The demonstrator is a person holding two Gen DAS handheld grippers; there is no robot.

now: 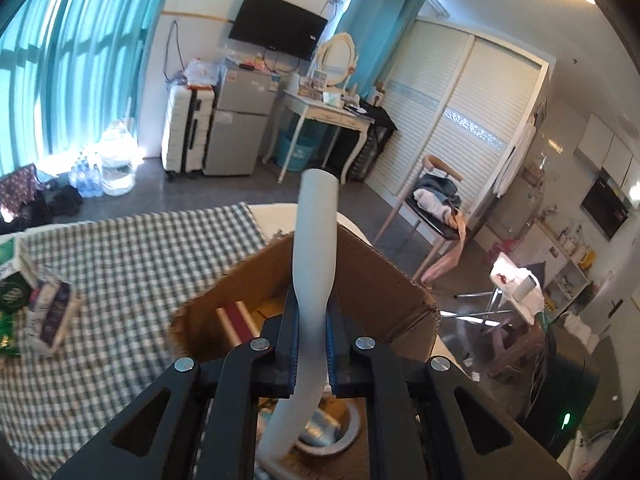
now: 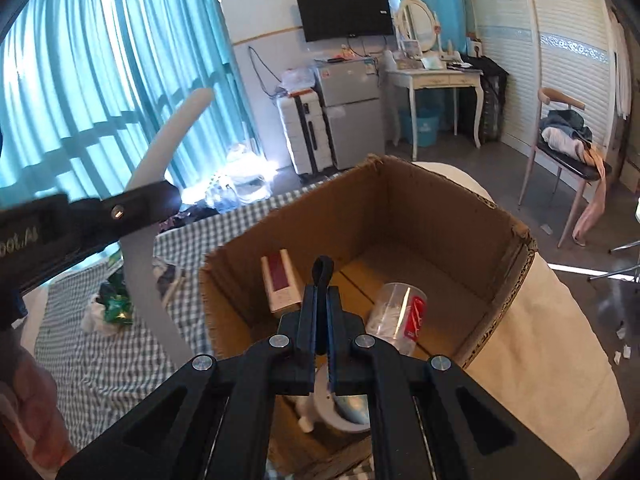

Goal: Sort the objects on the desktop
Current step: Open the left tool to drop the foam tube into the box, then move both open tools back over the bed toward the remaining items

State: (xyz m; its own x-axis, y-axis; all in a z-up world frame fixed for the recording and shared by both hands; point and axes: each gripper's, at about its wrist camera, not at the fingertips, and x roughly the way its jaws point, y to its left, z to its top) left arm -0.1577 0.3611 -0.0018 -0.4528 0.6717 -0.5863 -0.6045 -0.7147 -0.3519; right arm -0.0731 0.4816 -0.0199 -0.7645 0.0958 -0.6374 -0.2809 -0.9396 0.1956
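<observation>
While the left hand-held gripper [image 1: 311, 320] hangs above the open brown cardboard box [image 1: 384, 280], its blue-lined pads press on the narrow waist of a long, pale grey curved shoehorn-like strip [image 1: 316, 232], which juts up past the fingertips and runs down behind them. Only the left wrist view shows this pinch close up; the jaws stand a little apart, with the strip filling the gap.

The right wrist view shows the same strip [image 2: 160, 148] from the side, arching out of the left hand-held gripper [image 2: 132, 204] above the green-and-white checked cloth [image 2: 104, 364] beside the box. It also gives the box floor far more fully: a red-and-white rectangular carton [image 2: 280, 284] lies by the left wall, and a clear plastic cup with a red label [image 2: 400, 312] lies tipped on its side — both only partly seen or hidden from the left camera.

The right hand-held gripper [image 2: 323, 296] is closed tight on a small black looped strap [image 2: 323, 270], whose loop pokes out above its fingertips over the box. Below it sits a round white-rimmed object [image 2: 344, 408]; what it is cannot be told.
</observation>
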